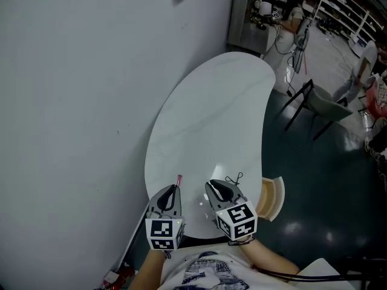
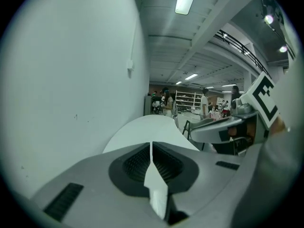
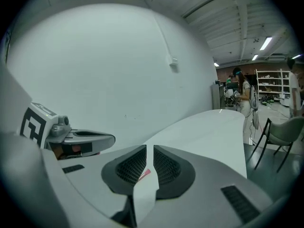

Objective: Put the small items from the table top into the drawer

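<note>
Both tools are low over the near end of the white kidney-shaped table top [image 1: 211, 113], side by side, pointing toward the pale grey wall [image 1: 72, 89].

Left gripper [image 2: 152, 146]: jaws pressed together, with only a hairline of table showing between them and nothing seen in them. A thin pink stick [image 1: 179, 180] sits just beyond its tip, a little to the right. Cannot tell whether it is held or lying on the table.

Right gripper [image 3: 148, 148]: jaws a narrow slit apart. A pink sliver [image 3: 145, 174] shows low in the slit on its left side, with white table beside it; it does not span the gap. A small black wire loop [image 1: 234, 178] is at this gripper's far right side.

Pale wooden drawer [image 1: 275, 192]: pulled out at the table's near right edge, just right of the right gripper.
</note>
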Demonstrator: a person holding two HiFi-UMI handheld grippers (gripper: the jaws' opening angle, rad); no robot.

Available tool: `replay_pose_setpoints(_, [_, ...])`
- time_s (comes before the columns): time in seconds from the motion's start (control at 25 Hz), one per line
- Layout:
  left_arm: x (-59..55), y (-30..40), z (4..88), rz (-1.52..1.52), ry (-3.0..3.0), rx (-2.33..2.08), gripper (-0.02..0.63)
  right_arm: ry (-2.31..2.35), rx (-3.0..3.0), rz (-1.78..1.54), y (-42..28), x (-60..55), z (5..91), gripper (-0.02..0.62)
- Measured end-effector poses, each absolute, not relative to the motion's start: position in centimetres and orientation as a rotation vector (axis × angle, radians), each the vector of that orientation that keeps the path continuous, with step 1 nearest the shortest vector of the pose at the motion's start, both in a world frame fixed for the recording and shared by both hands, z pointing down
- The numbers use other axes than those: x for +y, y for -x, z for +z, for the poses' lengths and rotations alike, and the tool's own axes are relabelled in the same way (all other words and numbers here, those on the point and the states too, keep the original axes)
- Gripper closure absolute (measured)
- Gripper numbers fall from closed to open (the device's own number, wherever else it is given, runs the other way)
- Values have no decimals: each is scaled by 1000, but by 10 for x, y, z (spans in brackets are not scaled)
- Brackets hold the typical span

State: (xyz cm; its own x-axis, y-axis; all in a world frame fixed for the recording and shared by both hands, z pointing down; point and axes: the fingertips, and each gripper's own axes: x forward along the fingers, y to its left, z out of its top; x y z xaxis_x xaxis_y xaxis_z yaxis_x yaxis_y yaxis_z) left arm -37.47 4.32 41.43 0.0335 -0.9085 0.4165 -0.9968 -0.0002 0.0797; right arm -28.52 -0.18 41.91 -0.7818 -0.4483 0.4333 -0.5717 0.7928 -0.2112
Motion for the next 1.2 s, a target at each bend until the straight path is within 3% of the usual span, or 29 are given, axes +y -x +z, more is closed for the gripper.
replay_pose_setpoints(0.16, [44,384,434,357,-1966,-1889,584,-808,-2583,485,290,4,429,535])
replay_pose_setpoints(0.52, [38,389,463,372,-1965,-1784,498,-851,-2535,511,298,9,442,535])
replay_pose_setpoints(0.84, [32,390,496,416,-1929,-1708,383,-874,-2504,545,300,6,455,535])
replay_pose_setpoints(1.2, [24,391,548,517,-1869,-1659,376,-866,-2475,565,298,7,469,535])
